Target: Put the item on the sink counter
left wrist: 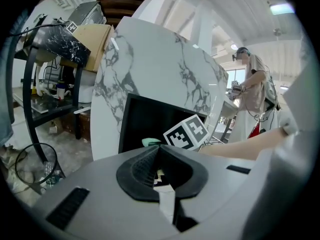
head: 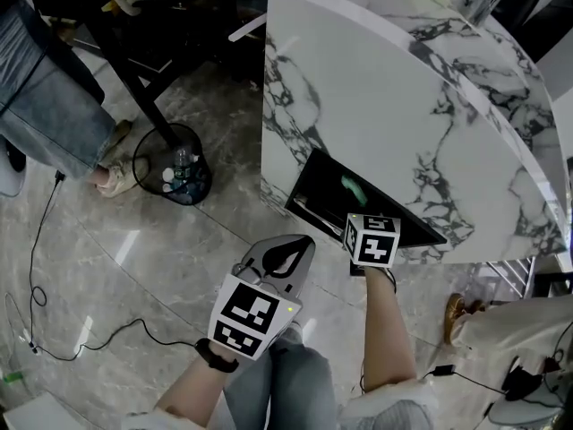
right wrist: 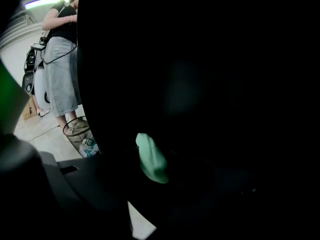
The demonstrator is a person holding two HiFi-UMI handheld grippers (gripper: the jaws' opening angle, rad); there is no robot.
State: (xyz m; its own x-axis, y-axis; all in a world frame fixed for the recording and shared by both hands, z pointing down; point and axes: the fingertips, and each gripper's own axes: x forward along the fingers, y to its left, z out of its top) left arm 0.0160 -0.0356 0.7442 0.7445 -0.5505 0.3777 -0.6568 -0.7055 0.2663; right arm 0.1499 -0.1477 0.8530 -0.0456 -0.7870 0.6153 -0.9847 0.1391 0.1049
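Note:
A pale green item lies inside the dark open compartment low in the white marble sink cabinet. My right gripper reaches into that compartment, its marker cube just outside the opening. In the right gripper view the green item sits right in front of the jaws, but the dark hides whether the pads touch it. My left gripper hangs back over the floor in front of the cabinet, jaws shut and empty. The sink counter top is above, at the far side.
A round wire basket with bottles stands on the marble floor left of the cabinet. A person in jeans stands beside it. Black cables trail over the floor. A black table frame is at the back left.

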